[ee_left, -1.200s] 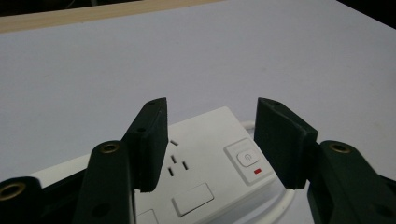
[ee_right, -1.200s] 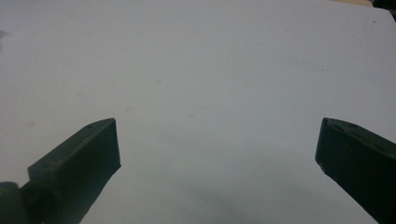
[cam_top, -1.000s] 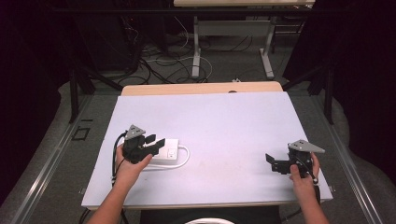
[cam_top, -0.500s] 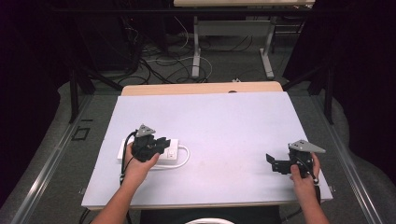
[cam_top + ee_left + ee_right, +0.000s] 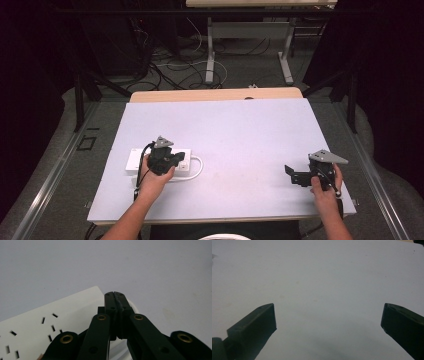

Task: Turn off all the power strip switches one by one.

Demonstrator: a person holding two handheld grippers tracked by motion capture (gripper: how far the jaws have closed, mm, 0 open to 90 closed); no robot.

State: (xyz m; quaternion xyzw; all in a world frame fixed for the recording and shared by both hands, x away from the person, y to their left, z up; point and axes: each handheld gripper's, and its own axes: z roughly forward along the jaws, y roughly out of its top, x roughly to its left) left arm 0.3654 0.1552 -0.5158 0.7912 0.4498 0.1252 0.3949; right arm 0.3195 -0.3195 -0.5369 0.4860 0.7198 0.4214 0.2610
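A white power strip (image 5: 134, 161) lies flat at the left of the pale table (image 5: 240, 125), its white cable (image 5: 198, 168) looping off its right end. My left gripper (image 5: 180, 159) hovers over that right end, jaws pressed together. In the left gripper view the shut left gripper (image 5: 115, 294) points past the corner of the power strip (image 5: 50, 322), and I see nothing between the jaws. My right gripper (image 5: 293, 175) rests near the front right of the table, pointing left. Its jaws stand wide apart in the right gripper view, where the right gripper (image 5: 328, 317) faces bare tabletop.
A wooden strip (image 5: 215, 95) edges the table's far side. Beyond it the floor holds cables (image 5: 165, 65) and metal desk legs (image 5: 210, 50). A rail (image 5: 55, 185) runs along the floor on the left.
My left gripper has moved right along the power strip, from its left part to its right end. The right gripper has stayed still.
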